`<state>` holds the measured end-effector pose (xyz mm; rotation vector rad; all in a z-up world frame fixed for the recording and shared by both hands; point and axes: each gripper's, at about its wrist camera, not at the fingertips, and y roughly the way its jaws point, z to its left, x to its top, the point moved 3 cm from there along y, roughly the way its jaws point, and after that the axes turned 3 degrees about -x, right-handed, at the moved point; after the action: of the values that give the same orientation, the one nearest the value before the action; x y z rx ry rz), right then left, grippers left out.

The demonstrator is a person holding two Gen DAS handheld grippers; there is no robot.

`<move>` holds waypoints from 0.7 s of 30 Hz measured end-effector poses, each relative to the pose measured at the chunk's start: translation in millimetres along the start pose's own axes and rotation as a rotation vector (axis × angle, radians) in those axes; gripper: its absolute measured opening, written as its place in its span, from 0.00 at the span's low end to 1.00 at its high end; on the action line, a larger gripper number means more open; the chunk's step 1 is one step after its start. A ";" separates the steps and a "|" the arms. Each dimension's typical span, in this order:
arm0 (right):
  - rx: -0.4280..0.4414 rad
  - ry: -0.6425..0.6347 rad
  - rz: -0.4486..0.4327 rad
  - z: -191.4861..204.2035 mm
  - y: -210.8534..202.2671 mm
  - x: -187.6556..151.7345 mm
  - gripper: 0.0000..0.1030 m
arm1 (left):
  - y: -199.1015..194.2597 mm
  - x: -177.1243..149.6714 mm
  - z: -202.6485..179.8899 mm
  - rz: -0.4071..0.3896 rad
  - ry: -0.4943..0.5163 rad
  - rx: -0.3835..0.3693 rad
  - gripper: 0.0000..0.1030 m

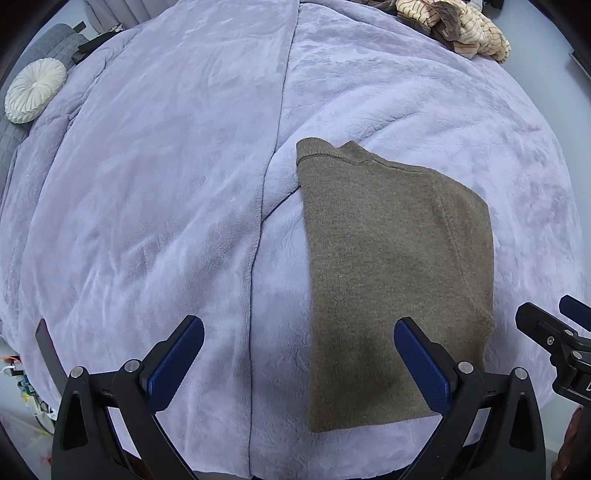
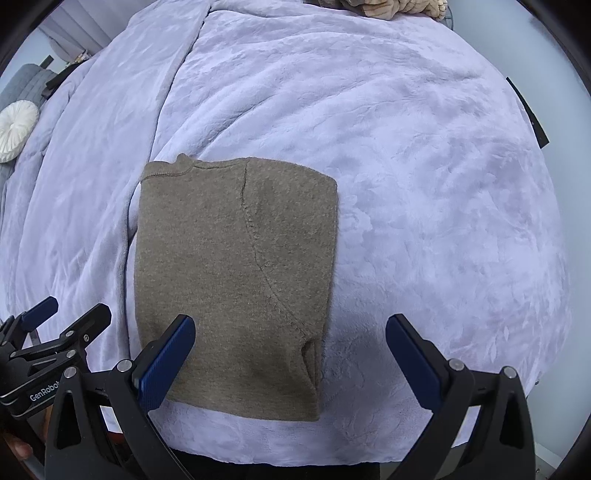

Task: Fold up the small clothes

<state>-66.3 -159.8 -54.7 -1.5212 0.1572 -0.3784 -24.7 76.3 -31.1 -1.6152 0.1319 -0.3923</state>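
An olive-brown knit sweater [image 1: 395, 266] lies folded into a long rectangle on the lavender blanket [image 1: 155, 206], its collar at the far end. The same sweater [image 2: 236, 280] fills the middle-left of the right wrist view, with a curved sleeve seam showing. My left gripper [image 1: 299, 350] hovers open over the sweater's near left edge, with nothing between its fingers. My right gripper [image 2: 290, 350] is open too, above the sweater's near right corner, holding nothing. Each gripper shows at the edge of the other's view.
A heap of cream and brown striped clothes [image 1: 458, 27] sits at the far end of the bed. A round white pleated cushion [image 1: 35, 92] rests on a grey quilted seat at the far left. The blanket [image 2: 424, 184] has a long seam running toward me.
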 end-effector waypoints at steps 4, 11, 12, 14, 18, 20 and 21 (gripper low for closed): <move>-0.001 -0.001 0.000 0.1 -0.1 0.0 1.00 | -0.8 -0.7 -0.6 0.001 -0.001 0.001 1.00; -0.002 0.000 0.000 0.1 -0.8 -0.2 1.00 | -1.9 -1.3 -0.4 0.003 0.000 0.001 1.00; -0.002 -0.001 0.000 0.0 -0.8 0.0 1.00 | -1.7 -0.9 0.0 0.003 0.001 0.001 1.00; -0.002 -0.001 0.000 -0.1 -0.8 0.1 1.00 | -1.8 -1.3 -0.4 0.004 0.001 -0.001 1.00; -0.003 0.001 0.002 0.2 -0.7 0.4 1.00 | -1.8 -3.6 -0.2 0.007 0.003 -0.001 1.00; -0.003 0.002 0.003 -1.2 -0.7 0.5 1.00 | -1.6 -3.5 -0.1 0.007 0.003 -0.001 1.00; -0.004 0.001 0.003 -1.1 -0.6 0.6 1.00 | -1.6 -3.4 -0.2 0.007 0.003 0.000 1.00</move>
<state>-66.2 -161.0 -54.0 -1.5242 0.1612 -0.3766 -28.2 77.3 -30.1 -1.6140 0.1397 -0.3887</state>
